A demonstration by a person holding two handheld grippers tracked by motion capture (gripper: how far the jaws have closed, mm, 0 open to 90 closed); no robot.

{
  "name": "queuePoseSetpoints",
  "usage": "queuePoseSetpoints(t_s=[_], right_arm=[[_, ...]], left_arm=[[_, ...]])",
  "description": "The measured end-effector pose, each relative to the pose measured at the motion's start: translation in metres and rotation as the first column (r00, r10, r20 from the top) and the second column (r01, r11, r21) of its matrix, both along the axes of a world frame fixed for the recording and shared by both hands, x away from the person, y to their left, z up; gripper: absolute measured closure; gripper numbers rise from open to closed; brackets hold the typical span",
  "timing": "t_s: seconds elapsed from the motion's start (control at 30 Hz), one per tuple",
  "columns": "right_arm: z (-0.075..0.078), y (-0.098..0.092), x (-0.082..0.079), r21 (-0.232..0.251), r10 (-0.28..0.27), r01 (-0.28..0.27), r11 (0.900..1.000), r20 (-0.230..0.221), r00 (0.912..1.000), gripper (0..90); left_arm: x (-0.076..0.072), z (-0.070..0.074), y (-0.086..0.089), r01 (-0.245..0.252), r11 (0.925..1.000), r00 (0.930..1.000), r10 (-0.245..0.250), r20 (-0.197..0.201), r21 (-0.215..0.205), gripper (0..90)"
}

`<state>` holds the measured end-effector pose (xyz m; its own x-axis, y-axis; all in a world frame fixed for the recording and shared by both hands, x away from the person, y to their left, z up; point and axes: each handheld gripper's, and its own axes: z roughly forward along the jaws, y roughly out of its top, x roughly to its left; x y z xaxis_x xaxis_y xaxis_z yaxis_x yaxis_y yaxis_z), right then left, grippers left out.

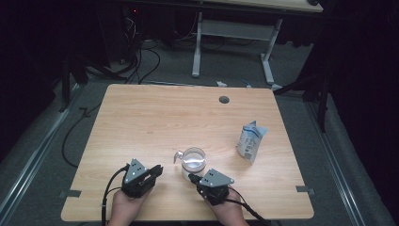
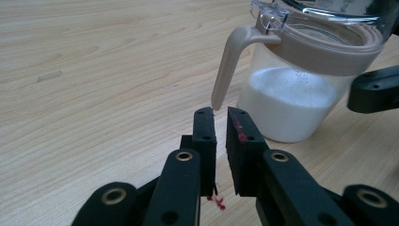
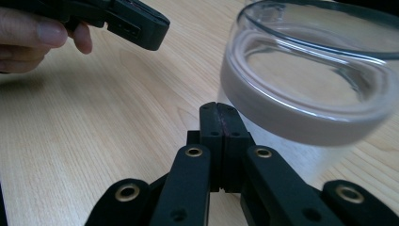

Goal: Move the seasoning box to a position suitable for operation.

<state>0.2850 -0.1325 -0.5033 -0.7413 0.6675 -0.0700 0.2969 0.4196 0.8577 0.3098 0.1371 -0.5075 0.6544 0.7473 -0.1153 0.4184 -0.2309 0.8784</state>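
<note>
A clear jar (image 1: 194, 160) with a beige collar, a glass lid and a beige handle (image 2: 226, 66) stands near the table's front middle, holding white powder (image 2: 287, 101). My left gripper (image 1: 159, 168) lies to its left. Its jaws (image 2: 220, 113) stand a narrow gap apart with nothing between them, their tips just short of the handle's lower end. My right gripper (image 1: 191, 178) sits at the jar's front, its jaws (image 3: 219, 107) shut together and empty, right beside the jar's wall (image 3: 306, 94). Red smears mark the left gripper's pads (image 2: 241, 132).
A white and blue pouch (image 1: 251, 141) stands on the wooden table (image 1: 164, 117) to the right of the jar. A round cable hole (image 1: 224, 100) is at the far edge. Cables and a desk frame (image 1: 197, 47) lie on the floor beyond.
</note>
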Motion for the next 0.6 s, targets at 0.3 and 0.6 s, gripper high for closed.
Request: queuePoseSetpoints(t_s=[0.3,0.6], right_arm=[[-0.003,0.011,0.011,-0.032,0.000,0.000,0.999,0.007,1.0000,90.0],[-0.005,0.015,0.031,-0.031,-0.034,0.034,0.999,0.010,0.9994,90.0]], left_arm=[[0.002,-0.003,0.001,0.008,0.9999,1.0000,-0.008,-0.002,-0.013,81.3],[0.003,-0.005,0.000,0.003,0.9998,0.9999,-0.003,-0.012,-0.021,81.5]])
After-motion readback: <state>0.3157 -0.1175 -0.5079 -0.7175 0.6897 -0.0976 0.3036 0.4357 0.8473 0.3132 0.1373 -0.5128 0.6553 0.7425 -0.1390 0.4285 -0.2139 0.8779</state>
